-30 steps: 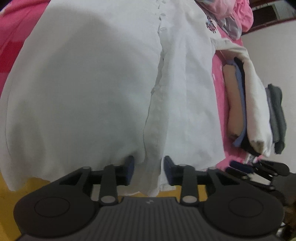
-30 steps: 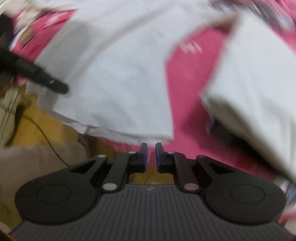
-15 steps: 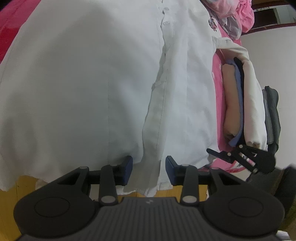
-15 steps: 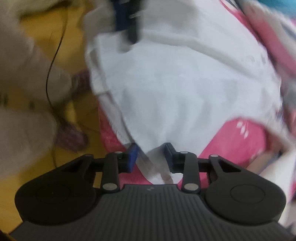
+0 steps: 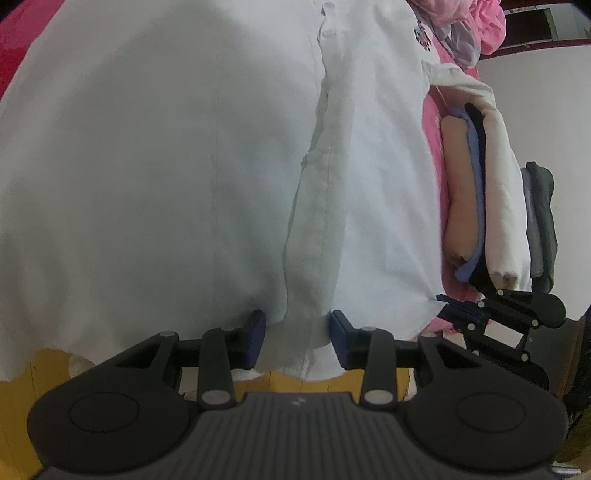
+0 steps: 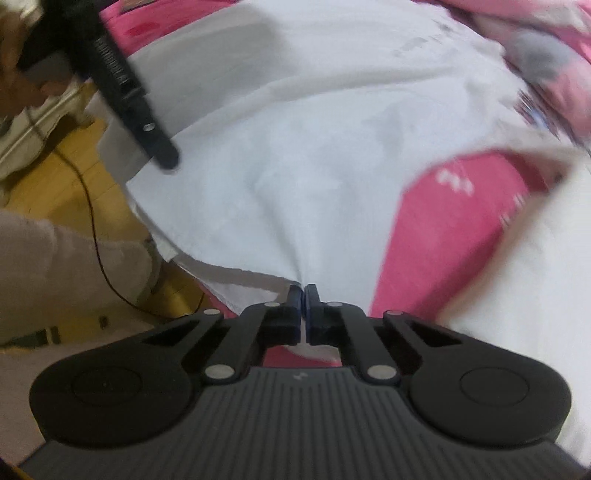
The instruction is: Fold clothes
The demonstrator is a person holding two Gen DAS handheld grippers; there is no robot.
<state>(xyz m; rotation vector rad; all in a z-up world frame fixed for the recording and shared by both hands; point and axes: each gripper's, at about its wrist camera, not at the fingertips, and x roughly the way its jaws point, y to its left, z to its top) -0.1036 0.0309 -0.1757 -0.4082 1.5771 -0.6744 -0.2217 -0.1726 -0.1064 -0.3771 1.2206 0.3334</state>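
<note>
A white button-up shirt (image 5: 221, 166) lies spread on a pink bed cover, its hem hanging over the near edge. My left gripper (image 5: 295, 332) is open, its jaws standing either side of the shirt's button placket at the hem. My right gripper (image 6: 303, 299) is shut on the shirt's (image 6: 314, 166) hem corner, with the cloth bunched into the closed jaws. The right gripper also shows at the right in the left wrist view (image 5: 458, 310). The left gripper shows as a dark bar in the right wrist view (image 6: 125, 96).
A stack of folded clothes (image 5: 491, 192) in beige, blue, black, white and grey sits on the pink bed cover (image 6: 450, 236) to the right of the shirt. Pink crumpled fabric (image 5: 461, 22) lies at the far end. Yellow wooden floor (image 6: 55, 184) with a cable lies below the bed edge.
My right gripper has closed on the shirt's hem corner; half a second ago it was open around the cloth. My left gripper stays open at the placket, barely moved.
</note>
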